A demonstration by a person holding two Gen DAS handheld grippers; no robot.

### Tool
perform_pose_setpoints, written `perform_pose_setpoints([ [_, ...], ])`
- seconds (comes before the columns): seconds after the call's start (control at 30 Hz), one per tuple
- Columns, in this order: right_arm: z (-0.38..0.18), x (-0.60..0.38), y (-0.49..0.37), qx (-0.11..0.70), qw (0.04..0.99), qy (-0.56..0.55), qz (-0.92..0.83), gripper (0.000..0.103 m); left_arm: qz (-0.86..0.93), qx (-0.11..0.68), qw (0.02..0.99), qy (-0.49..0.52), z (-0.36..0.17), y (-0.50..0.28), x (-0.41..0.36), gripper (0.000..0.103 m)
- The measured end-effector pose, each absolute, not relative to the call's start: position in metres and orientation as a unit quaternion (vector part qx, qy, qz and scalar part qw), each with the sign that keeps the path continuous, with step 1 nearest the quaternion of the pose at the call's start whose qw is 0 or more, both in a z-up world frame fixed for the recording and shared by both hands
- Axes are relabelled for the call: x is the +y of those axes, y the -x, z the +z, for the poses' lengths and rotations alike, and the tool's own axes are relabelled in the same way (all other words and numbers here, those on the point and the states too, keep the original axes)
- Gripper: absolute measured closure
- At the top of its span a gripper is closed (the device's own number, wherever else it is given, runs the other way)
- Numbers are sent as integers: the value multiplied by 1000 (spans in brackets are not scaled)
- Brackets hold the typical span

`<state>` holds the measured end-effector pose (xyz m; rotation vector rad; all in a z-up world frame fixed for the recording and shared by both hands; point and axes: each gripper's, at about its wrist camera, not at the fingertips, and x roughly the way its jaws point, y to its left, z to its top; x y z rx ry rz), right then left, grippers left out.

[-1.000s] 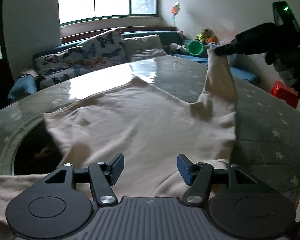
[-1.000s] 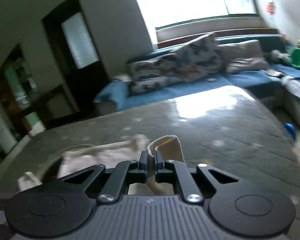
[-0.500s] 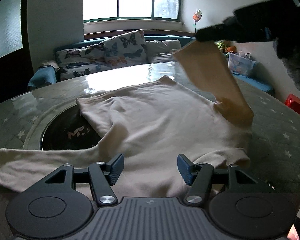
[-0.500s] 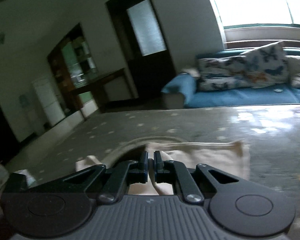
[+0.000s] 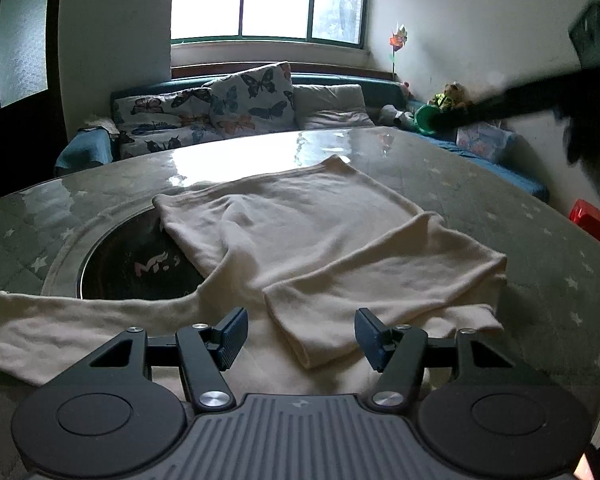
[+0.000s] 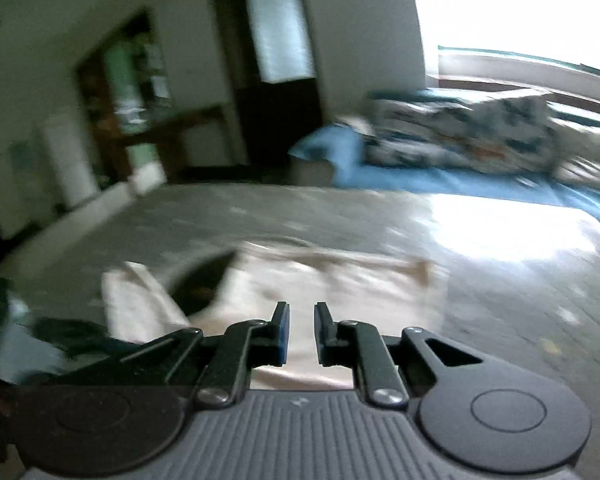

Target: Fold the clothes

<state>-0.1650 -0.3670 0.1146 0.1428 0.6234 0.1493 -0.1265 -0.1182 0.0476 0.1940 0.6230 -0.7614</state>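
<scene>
the cream sweater [image 5: 308, 240] lies spread on the round glass-topped table [image 5: 540, 232], partly over the dark round inset [image 5: 140, 260] at the table's middle. starting at the left, one long sleeve [image 5: 60, 320] trails flat out past the left tongs' left finger, unfolded. the left tongs [image 5: 298, 334] hover low just over the near edge of the sweater, jaws standing about half open with nothing between them; the cloth lies under the gap but the pads do not press on it. straight ahead of those jaws, and running off to their right, the other sleeve [image 5: 380, 280] lies folded in across the body, its cuff end just ahead of the gap. further right, the right tongs [image 6: 299, 332] sit above the sweater in a blurred view, and their jaws have just been opening: a narrow gap shows between the pads and no cloth is caught in it, so that sleeve looks let go. the step in hand, by my reading, is the close of the first sleeve fold. the next move likely calls for the left tongs to go out to the loose sleeve on their left, pinch it near the cuff and carry it across the body to match.
</scene>
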Motion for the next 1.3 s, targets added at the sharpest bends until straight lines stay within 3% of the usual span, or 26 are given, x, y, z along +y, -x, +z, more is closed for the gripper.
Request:
perform_pose_setpoints([
  [0.1,92,-401,167,332,938,-93,24,85,-368,306,873,-93,45,123,-124,44],
  [0.17,74,-415,166,351,929,-116,9,85,-372,317,868,-93,42,120,-129,54],
  [0.27,55,-428,170,364,918,-155,13,84,-370,329,864,-92,38,116,-133,60],
  [0.43,44,-425,165,357,917,-174,29,75,-358,346,863,-86,33,109,-135,61],
  [0.53,40,-417,152,355,919,-170,29,75,-356,346,863,-89,32,109,-137,61],
  [0.7,28,-403,129,373,917,-139,17,75,-364,343,861,-91,31,111,-141,85],
  [0.8,30,-397,132,370,925,-88,-4,86,-365,340,861,-97,32,112,-144,91],
  [0.93,32,-393,136,365,930,-30,-31,89,-364,335,863,-101,32,113,-145,94],
  [1.3,48,-383,165,319,945,-46,50,87,-359,321,871,-103,43,114,-145,96],
])
